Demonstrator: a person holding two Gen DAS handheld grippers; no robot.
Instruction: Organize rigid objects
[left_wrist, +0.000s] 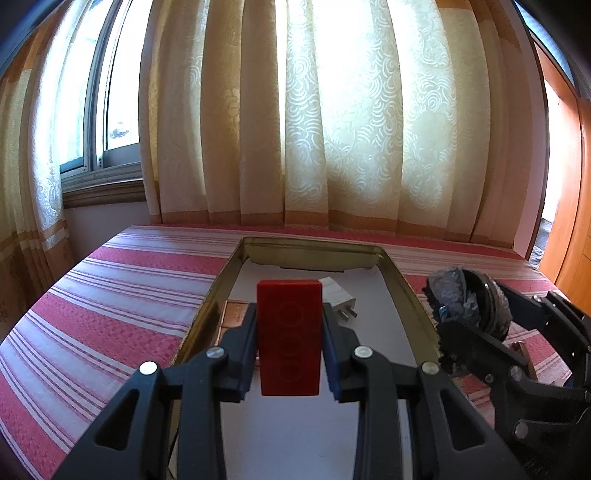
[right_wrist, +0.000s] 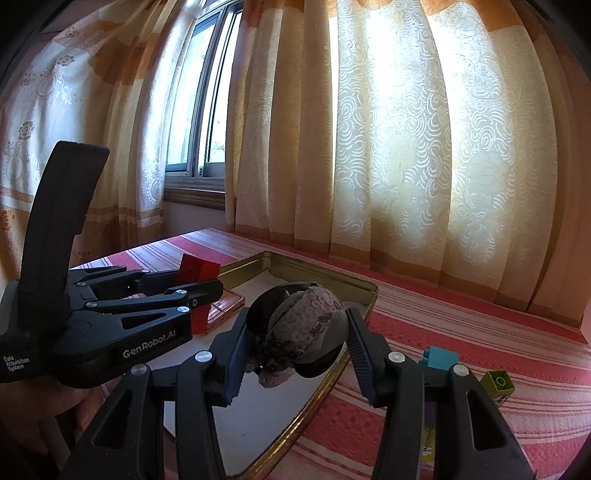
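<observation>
Over the tin tray (left_wrist: 402, 284), both my tools are loaded. Left tool (left_wrist: 290, 328) is closed snugly on a red block (left_wrist: 289, 336), held upright with its top clear of the pads, above the tray's pale floor. Right tool (right_wrist: 295, 341) is part-open but clamped across a dark round thing wrapped in sequinned fabric (right_wrist: 303, 325), poised over the tray's near right rim. Already in the tray: a copper-coloured flat box (left_wrist: 232, 314) at the left wall and a white plug (left_wrist: 340, 297) just behind the block. Tray sits on a red-striped counter (left_wrist: 122, 291); a teal block (right_wrist: 441, 358) and a green block (right_wrist: 498, 382) wait outside it, to the right. Step in hand, as I read it: set the red block down inside. Best done by lowering until its base meets the floor before releasing, and aiming for the bare patch nearer me, so it neither tips onto the plug nor rides up on the copper box. Keep the right tool steady and clear of the left meanwhile; they hang close together.
</observation>
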